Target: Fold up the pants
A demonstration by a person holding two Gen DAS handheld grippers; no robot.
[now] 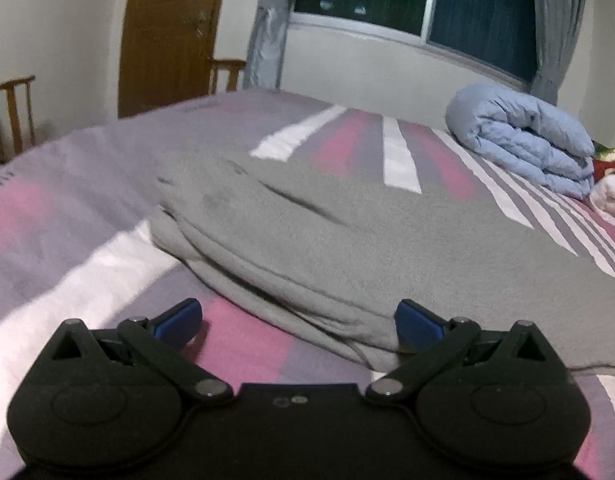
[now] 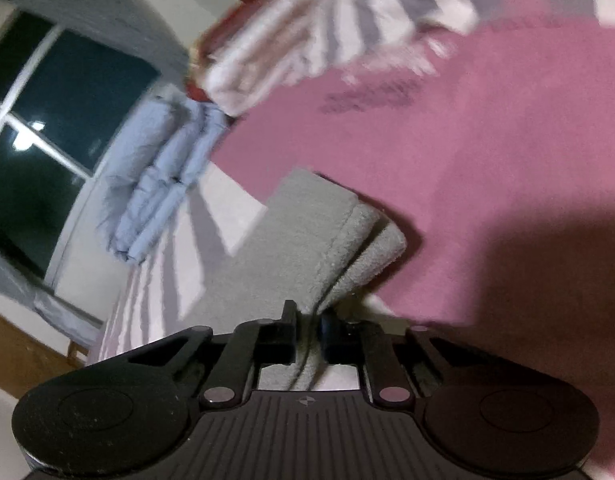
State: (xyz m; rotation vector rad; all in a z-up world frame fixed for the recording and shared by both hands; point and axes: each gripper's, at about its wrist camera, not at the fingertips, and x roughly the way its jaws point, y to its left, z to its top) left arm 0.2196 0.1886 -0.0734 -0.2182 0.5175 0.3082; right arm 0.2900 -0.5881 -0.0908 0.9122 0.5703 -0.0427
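Pinching pants (image 2: pixel 307 240) — right hand-held gripper (image 2: pixel 309 320); left (image 1: pixel 299 320) spread.

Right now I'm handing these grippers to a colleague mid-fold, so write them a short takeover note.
Left gripper: open, low over the striped pink-and-purple bedsheet, its fingers straddling the near edge of the grey fleece pants.
Right gripper: shut on the pants' leg end, which it holds lifted.
Done: pants lie lengthwise, layers stacked.
Left: carry the held end over and flatten.
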